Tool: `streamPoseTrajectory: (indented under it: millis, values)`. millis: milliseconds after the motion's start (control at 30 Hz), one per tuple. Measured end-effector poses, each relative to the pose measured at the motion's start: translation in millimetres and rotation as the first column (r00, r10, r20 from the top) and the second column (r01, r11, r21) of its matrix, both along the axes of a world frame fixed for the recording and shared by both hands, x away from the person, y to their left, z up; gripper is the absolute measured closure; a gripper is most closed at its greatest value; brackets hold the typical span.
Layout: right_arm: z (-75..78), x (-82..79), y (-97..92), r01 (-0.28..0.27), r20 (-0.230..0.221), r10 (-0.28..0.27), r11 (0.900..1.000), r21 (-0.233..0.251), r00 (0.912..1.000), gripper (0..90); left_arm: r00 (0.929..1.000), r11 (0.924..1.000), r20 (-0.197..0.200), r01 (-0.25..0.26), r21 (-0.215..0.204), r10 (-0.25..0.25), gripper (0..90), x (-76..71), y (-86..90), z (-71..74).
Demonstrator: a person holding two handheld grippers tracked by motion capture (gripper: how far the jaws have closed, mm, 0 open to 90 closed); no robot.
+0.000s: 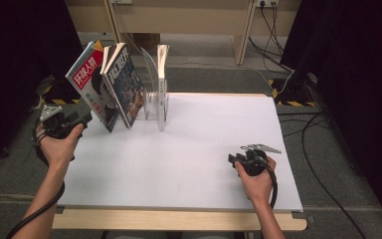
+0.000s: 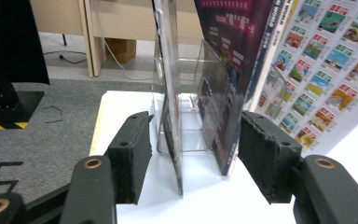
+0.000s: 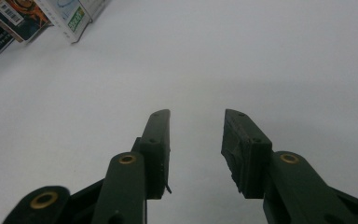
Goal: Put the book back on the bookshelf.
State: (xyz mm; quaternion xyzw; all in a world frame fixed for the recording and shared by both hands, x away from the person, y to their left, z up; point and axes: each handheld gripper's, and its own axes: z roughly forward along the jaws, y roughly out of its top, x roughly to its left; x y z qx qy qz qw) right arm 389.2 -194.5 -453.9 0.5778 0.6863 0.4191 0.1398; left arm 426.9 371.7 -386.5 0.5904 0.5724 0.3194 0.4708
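Right gripper (image 1: 235,160), at 5 o'clock on white table (image 1: 194,149): jaws parted, nothing between. Left gripper (image 1: 83,118), at 9 o'clock: jaws wide, straddling lower edges of two magazines, pads clear of them. Leaning magazines (image 1: 107,84) at 11 o'clock, propped against clear acrylic rack (image 1: 154,94). Upright magazine (image 1: 162,74) inside rack's far slot.

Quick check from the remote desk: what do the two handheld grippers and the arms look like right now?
Both grippers are black. The left gripper has two thick jaws with rough dark foam-like pads and brass-coloured rivets. The right gripper is built the same, with flatter-looking pads. In the high view, each carries a grey three-cornered plate on top, and a black cable trails along each forearm. The forearms are bare, no sleeves showing.
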Motion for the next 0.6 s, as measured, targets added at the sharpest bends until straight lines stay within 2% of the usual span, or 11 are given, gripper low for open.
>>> streamPoseTrajectory:
  millis: [267, 600]
  values:
    - [0.3, -0.1, 0.0, -0.001, 0.0, 0.001, 1.0, -0.002, 1.0, 62.2, 0.9991, 0.9996, -0.031, 0.028, -0.001, -0.028, 43.0, -13.9, -5.0, -12.5]
    - [1.0, -0.5, 0.1, -0.002, 0.0, 0.002, 1.0, 0.001, 1.0, 62.1, 0.998, 0.9989, -0.042, 0.046, -0.011, -0.046, 43.0, -32.2, -7.9, -25.3]
